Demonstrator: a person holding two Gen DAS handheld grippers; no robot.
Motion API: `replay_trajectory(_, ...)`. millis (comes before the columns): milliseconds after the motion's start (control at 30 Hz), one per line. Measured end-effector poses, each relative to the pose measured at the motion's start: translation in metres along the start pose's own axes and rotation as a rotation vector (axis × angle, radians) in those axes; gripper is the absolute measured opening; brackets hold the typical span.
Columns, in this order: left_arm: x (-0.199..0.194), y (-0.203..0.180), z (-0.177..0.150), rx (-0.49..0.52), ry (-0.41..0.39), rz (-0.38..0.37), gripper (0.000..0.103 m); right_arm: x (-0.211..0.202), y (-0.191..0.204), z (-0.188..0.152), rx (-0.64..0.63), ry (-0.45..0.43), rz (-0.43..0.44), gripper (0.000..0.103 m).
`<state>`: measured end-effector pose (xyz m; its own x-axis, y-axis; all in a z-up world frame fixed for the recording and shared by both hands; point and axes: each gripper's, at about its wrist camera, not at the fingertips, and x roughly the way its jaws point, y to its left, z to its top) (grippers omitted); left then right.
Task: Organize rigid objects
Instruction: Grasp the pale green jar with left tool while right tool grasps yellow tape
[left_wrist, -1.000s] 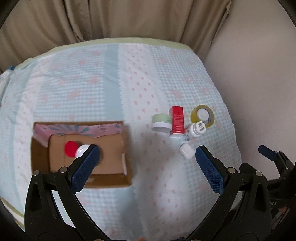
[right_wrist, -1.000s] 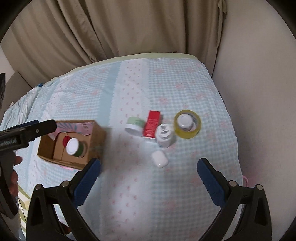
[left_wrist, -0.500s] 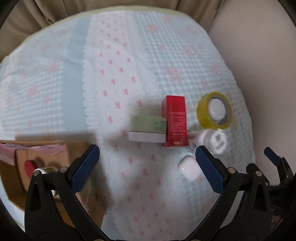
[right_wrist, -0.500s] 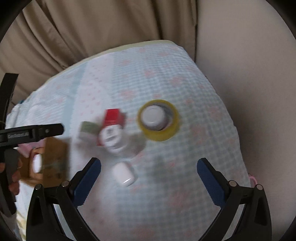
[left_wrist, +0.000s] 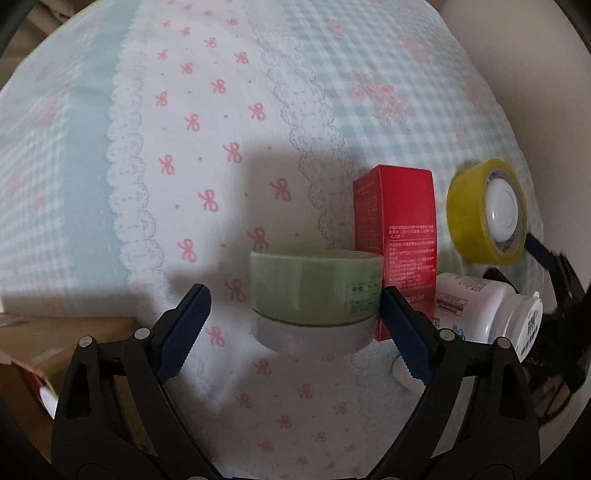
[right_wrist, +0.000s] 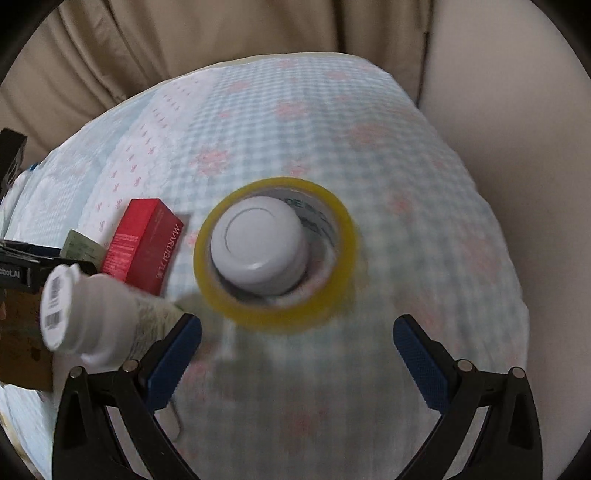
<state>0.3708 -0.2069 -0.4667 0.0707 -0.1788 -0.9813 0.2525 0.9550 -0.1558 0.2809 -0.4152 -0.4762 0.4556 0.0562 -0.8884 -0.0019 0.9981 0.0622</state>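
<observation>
A pale green jar with a grey lid (left_wrist: 314, 295) lies on the patterned cloth, between the fingers of my open left gripper (left_wrist: 295, 325), nearer the right finger. A red box (left_wrist: 400, 240) stands beside it, also seen in the right wrist view (right_wrist: 142, 245). A white bottle (left_wrist: 487, 310) lies to its right (right_wrist: 88, 314). A yellow tape roll (right_wrist: 275, 251) rings a white-capped bottle (right_wrist: 258, 243), just ahead of my open right gripper (right_wrist: 295, 350). The roll also shows in the left wrist view (left_wrist: 480, 210).
A cardboard box (left_wrist: 55, 350) with items sits at the lower left of the left wrist view. A small white object (left_wrist: 406, 376) lies behind the left gripper's right finger. Curtains (right_wrist: 221, 37) and a beige wall (right_wrist: 517, 110) border the cloth-covered surface.
Both grippers have dropped closer to the surface. The left one has come around the green jar; the right one has closed in on the tape roll. Both stay open.
</observation>
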Motion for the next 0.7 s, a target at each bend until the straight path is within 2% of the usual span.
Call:
replay_trajectory(300, 0.014, 0.023, 0.009, -0.049, 0.078, -0.124, 0.089, 0.025, 0.002, 0.020, -0.110, -0.032, 0.121, 0.103)
replay_trajectory(500, 0.018, 0.025, 0.006, 0.029, 0.092, -0.053, 0.085, 0.035, 0.001, 0.028, -0.199, 0.000, 0.138, 0.103)
replay_trajectory(633, 0.027, 0.024, 0.012, 0.035, 0.097, -0.056, 0.083, 0.037, 0.008, 0.025, -0.259, 0.001, 0.090, 0.103)
replay_trajectory(700, 0.030, 0.019, 0.016, 0.048, 0.090, -0.059, 0.078, 0.040, 0.007, 0.026, -0.255, 0.002, 0.090, 0.103)
